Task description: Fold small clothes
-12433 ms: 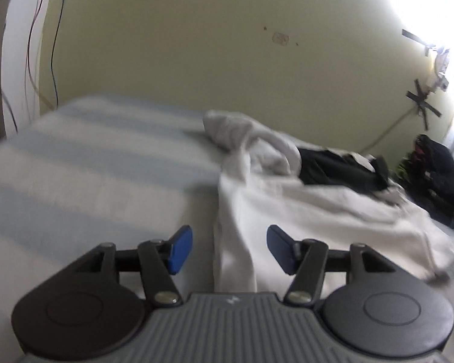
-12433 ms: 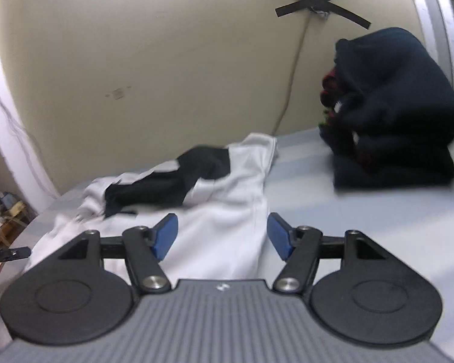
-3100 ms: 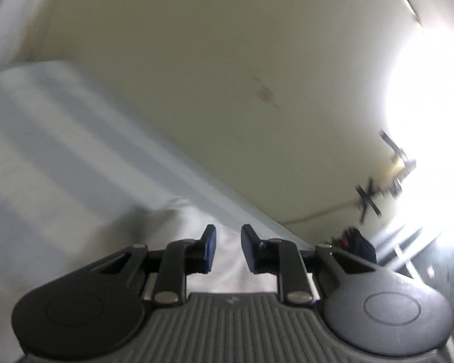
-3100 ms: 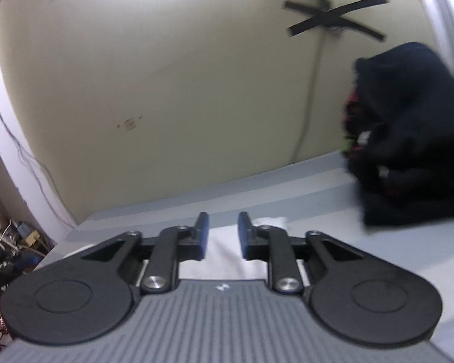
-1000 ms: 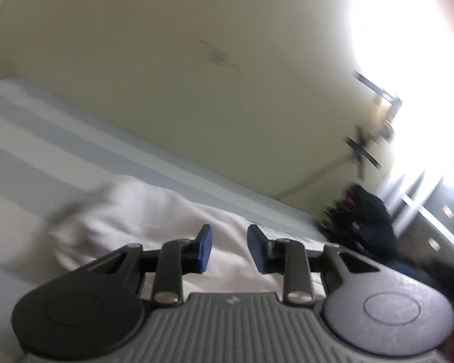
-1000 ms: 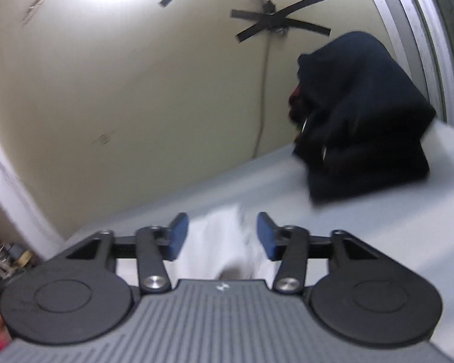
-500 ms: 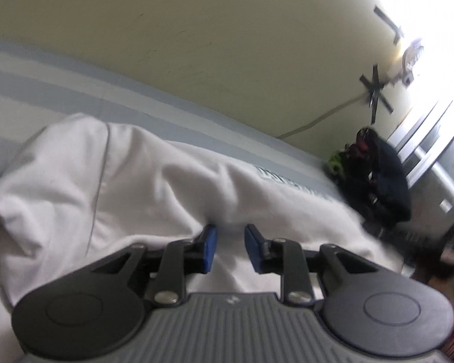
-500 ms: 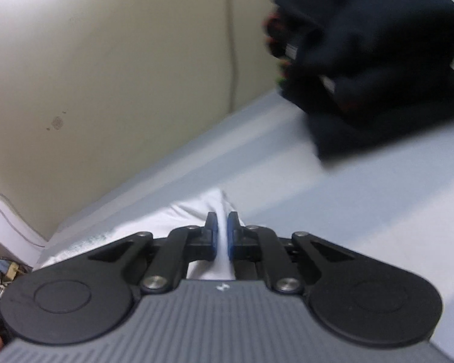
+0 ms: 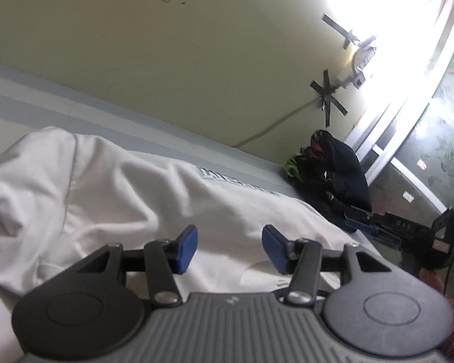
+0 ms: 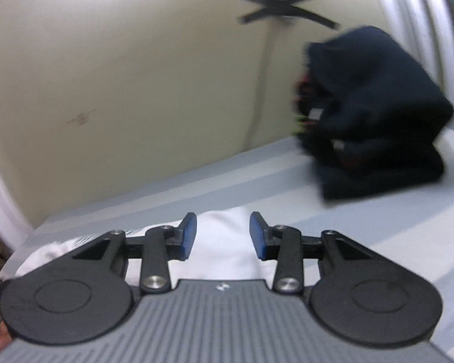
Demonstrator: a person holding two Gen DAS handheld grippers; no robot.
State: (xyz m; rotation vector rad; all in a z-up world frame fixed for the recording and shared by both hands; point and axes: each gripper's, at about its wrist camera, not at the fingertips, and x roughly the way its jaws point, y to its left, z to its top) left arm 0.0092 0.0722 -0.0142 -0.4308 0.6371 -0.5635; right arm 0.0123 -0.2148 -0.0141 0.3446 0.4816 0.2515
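Note:
A white garment (image 9: 130,199) with grey lettering lies folded over on the striped bed (image 9: 30,96). My left gripper (image 9: 230,248) is open and empty, just above the garment's near edge. In the right wrist view the same white garment (image 10: 224,242) lies under and ahead of my right gripper (image 10: 223,236), which is open and empty. The right gripper also shows at the right of the left wrist view (image 9: 405,230), beyond the garment's far corner.
A dark pile of clothes (image 10: 375,127) sits at the bed's far right by the wall, also seen in the left wrist view (image 9: 333,172). The cream wall (image 9: 166,60) with taped cables runs behind the bed. A window frame (image 9: 408,96) stands at the right.
Both grippers have opened and let go of the white garment, which now lies on the bed. The right gripper has pulled back a little.

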